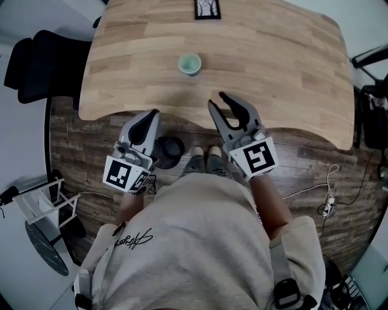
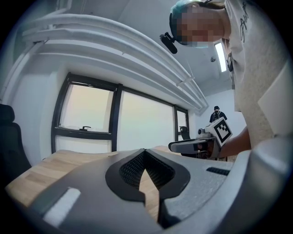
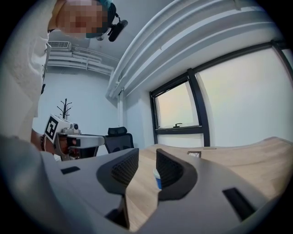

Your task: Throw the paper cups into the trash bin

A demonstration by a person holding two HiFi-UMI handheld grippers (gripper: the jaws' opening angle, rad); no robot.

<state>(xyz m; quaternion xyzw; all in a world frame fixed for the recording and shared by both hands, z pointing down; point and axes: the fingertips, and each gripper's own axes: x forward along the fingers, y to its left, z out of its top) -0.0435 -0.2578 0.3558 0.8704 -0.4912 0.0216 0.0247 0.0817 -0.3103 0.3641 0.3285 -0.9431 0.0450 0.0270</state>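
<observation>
A pale green paper cup (image 1: 190, 63) stands upright on the wooden table (image 1: 285, 66), beyond both grippers. My right gripper (image 1: 217, 100) reaches over the table's near edge, open, with nothing between its fingers. Along its jaws the cup (image 3: 157, 178) shows partly behind the right-hand finger (image 3: 171, 171), with my right gripper (image 3: 147, 155) pointing level at the tabletop. My left gripper (image 1: 154, 112) is at the table's edge, shut and empty, its tips meeting in its own view (image 2: 145, 151). A dark round trash bin (image 1: 170, 151) stands on the floor just right of the left gripper.
A small framed card (image 1: 207, 8) lies at the table's far edge. A black office chair (image 1: 36, 60) stands to the left, a white rack (image 1: 42, 206) at lower left, and cables (image 1: 327, 200) trail on the floor to the right. Windows run behind the table.
</observation>
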